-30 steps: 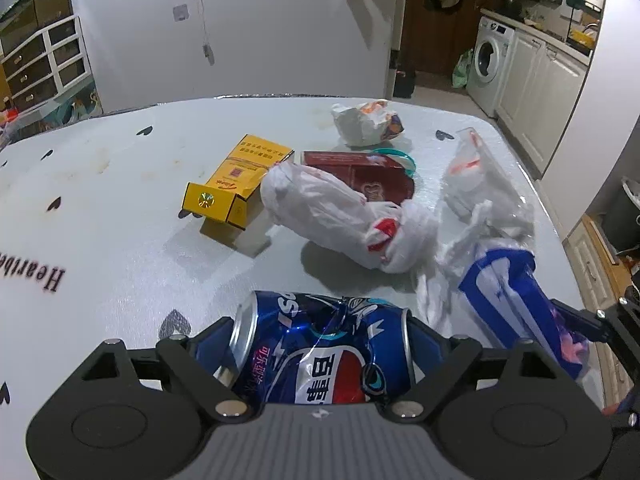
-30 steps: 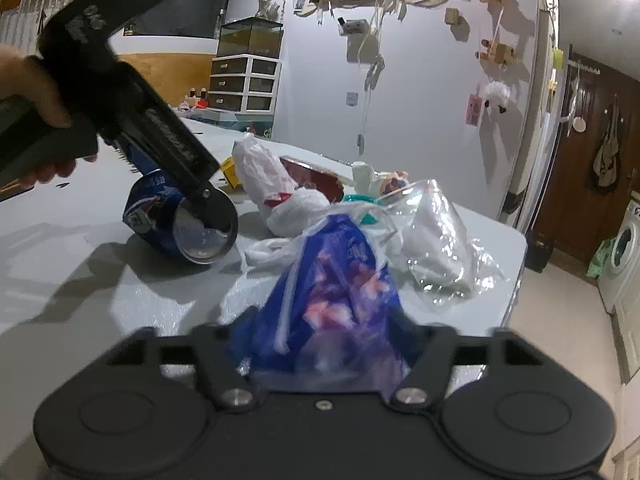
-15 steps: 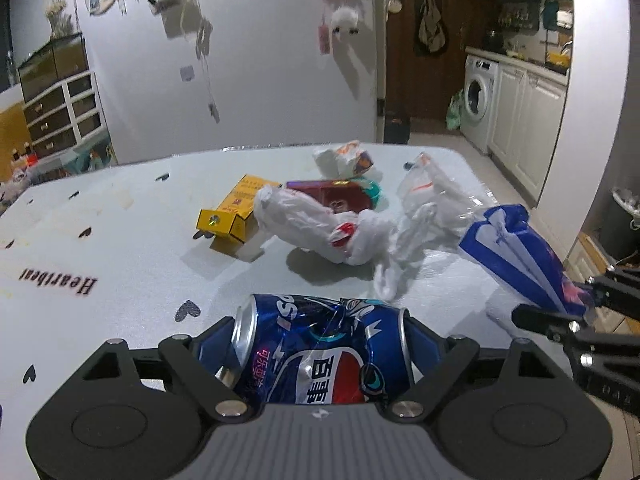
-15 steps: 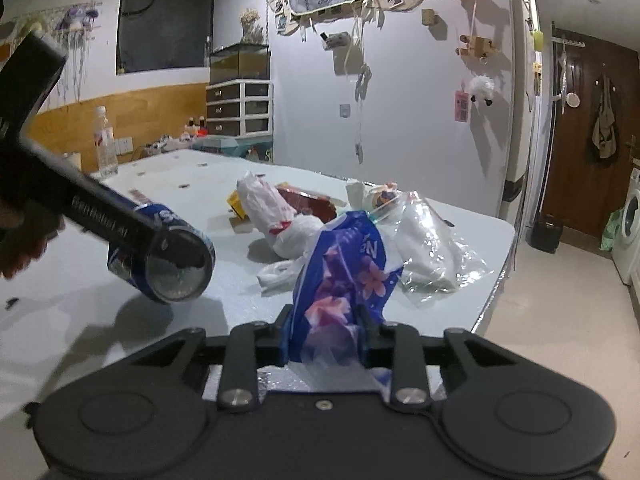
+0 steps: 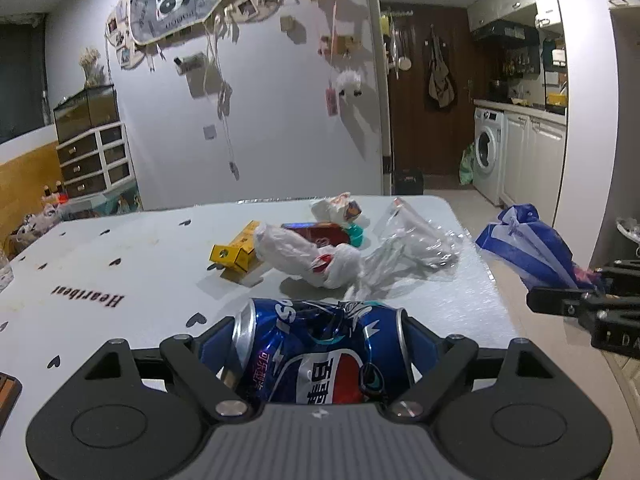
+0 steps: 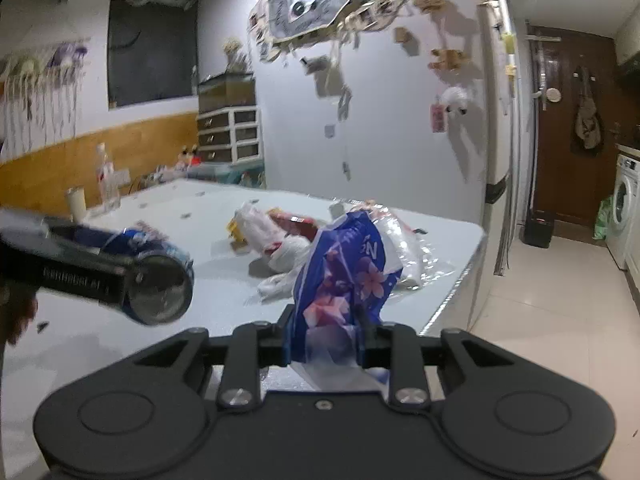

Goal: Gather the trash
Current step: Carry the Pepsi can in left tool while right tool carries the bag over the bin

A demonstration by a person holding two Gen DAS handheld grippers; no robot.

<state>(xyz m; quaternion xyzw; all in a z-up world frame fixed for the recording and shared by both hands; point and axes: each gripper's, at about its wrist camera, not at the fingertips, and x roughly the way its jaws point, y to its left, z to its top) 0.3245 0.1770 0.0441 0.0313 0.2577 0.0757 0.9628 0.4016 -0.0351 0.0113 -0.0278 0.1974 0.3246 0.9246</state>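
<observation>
My left gripper (image 5: 320, 344) is shut on a dented blue Pepsi can (image 5: 316, 352), held sideways above the near part of the table (image 5: 120, 264); the can also shows in the right wrist view (image 6: 156, 272). My right gripper (image 6: 324, 340) is shut on a blue flowered plastic bag (image 6: 344, 268), lifted off the table by its right edge; it also shows in the left wrist view (image 5: 528, 248). On the table lie a yellow box (image 5: 236, 252), a white wad of plastic (image 5: 304, 256), a red packet (image 5: 320, 232), a clear bag (image 5: 412, 240) and a crumpled wrapper (image 5: 336, 208).
The table's right edge (image 6: 456, 292) drops to a tiled floor (image 6: 552, 304). A bottle (image 6: 106, 180) and a cup (image 6: 76, 202) stand at the far left of the table. A washing machine (image 5: 486, 160) and cabinets stand at the right.
Both grippers have risen and drawn back from the trash pile. The blue bag has come up off the table, and the right jaws have closed tighter on it.
</observation>
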